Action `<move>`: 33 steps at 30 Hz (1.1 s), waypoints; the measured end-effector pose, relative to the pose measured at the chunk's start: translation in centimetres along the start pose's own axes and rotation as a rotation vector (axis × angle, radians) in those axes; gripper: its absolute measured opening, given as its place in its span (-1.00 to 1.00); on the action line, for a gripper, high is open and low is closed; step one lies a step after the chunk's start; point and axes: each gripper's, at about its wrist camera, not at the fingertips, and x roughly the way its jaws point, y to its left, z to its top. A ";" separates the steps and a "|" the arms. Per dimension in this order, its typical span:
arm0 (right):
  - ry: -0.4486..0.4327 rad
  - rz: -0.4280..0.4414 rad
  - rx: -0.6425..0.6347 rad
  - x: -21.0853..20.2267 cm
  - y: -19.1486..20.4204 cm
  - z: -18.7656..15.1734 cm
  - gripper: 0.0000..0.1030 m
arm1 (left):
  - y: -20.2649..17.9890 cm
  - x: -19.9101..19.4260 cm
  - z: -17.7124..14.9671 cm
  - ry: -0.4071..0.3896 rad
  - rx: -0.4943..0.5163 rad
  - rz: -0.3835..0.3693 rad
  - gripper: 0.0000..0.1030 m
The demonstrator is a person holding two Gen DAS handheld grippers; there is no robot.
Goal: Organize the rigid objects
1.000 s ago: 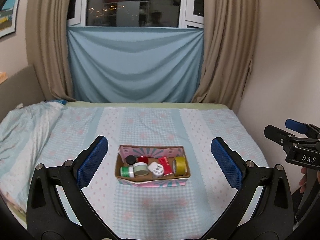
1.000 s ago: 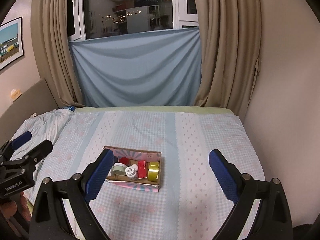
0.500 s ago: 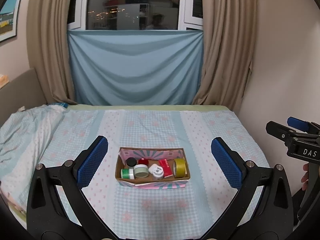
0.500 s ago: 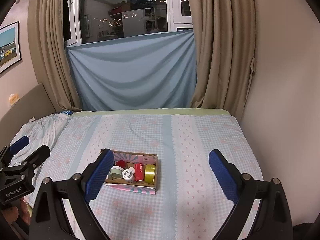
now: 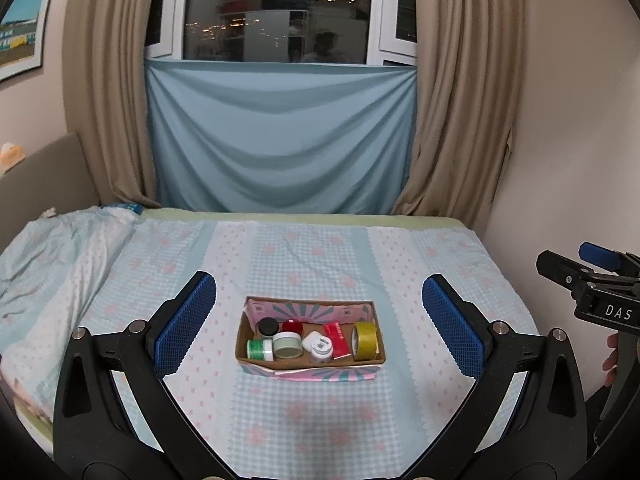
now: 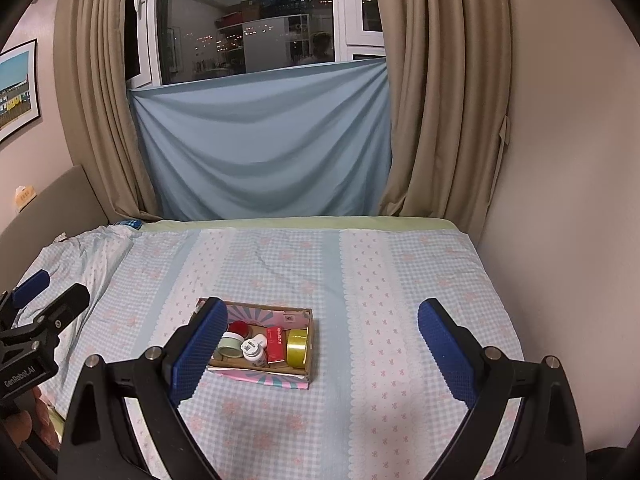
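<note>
Left wrist: checked bedsheet (image 5: 320, 412), beige curtains (image 5: 460, 112); both claws spread, empty.

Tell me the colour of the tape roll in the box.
Yellow tape roll; clearest in the left wrist view.

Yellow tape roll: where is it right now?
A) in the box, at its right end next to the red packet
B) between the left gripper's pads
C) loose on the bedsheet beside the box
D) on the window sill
A: the yellow tape roll stands on edge inside the cardboard box, at its right end beside the red packet; both grippers are open and empty.
</note>
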 end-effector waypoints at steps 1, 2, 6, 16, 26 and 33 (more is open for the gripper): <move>0.000 0.000 0.000 0.0 0.0 0.0 0.84 | 0.0 0.0 0.1 -0.001 0.001 0.004 0.99; -0.001 -0.001 0.000 0.0 0.0 0.0 0.84 | 0.1 0.1 0.1 -0.001 0.001 0.009 0.99; 0.002 -0.007 -0.001 0.3 0.0 0.0 0.84 | 0.2 0.2 0.0 -0.003 0.008 0.029 0.99; -0.006 -0.014 0.010 0.3 -0.2 0.0 0.84 | -0.1 0.0 -0.1 -0.021 0.052 0.056 0.99; -0.012 -0.025 0.019 0.4 -0.1 0.0 0.84 | 0.4 0.5 -0.1 -0.009 -0.003 0.067 0.99; 0.006 -0.031 0.028 0.9 -0.1 -0.1 0.84 | 1.0 0.9 -0.3 -0.017 -0.021 0.067 0.99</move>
